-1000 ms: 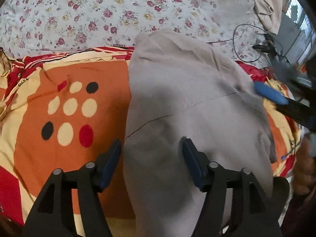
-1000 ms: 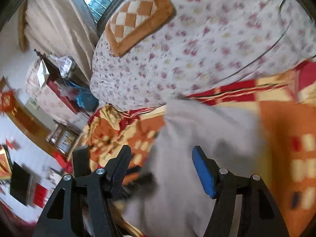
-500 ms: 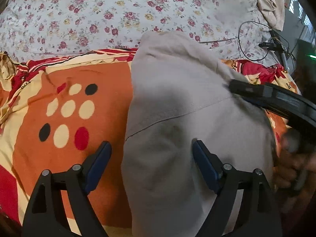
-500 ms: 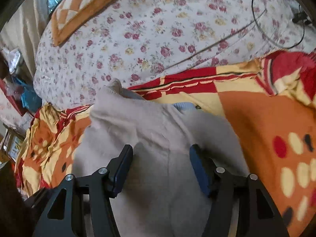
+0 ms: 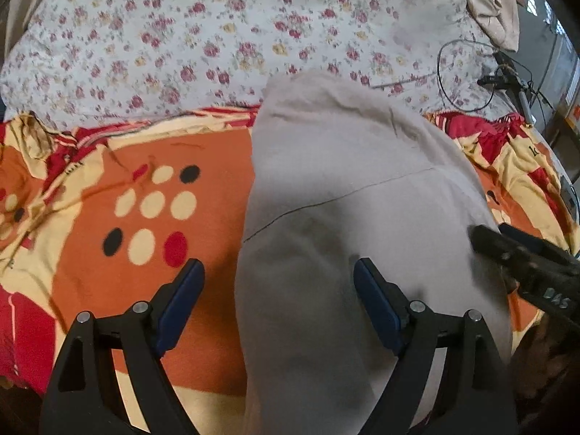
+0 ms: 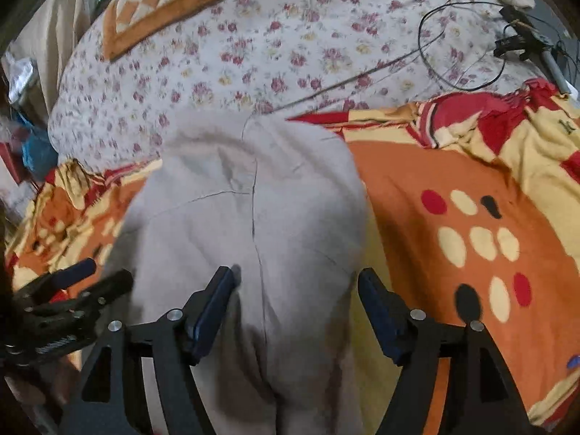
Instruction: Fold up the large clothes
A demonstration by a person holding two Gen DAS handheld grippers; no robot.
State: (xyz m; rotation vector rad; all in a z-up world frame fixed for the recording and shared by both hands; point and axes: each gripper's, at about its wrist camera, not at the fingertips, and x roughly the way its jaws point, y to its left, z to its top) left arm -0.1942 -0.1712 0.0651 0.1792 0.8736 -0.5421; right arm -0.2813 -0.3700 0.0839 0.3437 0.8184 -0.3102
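A large grey garment (image 5: 348, 217) lies folded lengthwise in a long strip on the orange, red and cream blanket (image 5: 145, 181); it also shows in the right wrist view (image 6: 246, 224). My left gripper (image 5: 279, 297) is open and empty, its jaws straddling the garment's left edge near its near end. My right gripper (image 6: 295, 308) is open and empty over the garment's right part. Each gripper shows at the edge of the other's view: the right one (image 5: 522, 264), the left one (image 6: 72, 290).
A white floral quilt (image 5: 217, 43) lies beyond the blanket (image 6: 471, 217), with an orange checked cushion (image 6: 159, 0) on it. Black cables (image 6: 464, 43) and a beige cloth (image 5: 489, 3) lie at the far right. Furniture clutter stands at the far left of the right wrist view.
My right gripper has swung from reaching across the garment back to its near end. My left gripper has drawn back slightly. The garment lies as before.
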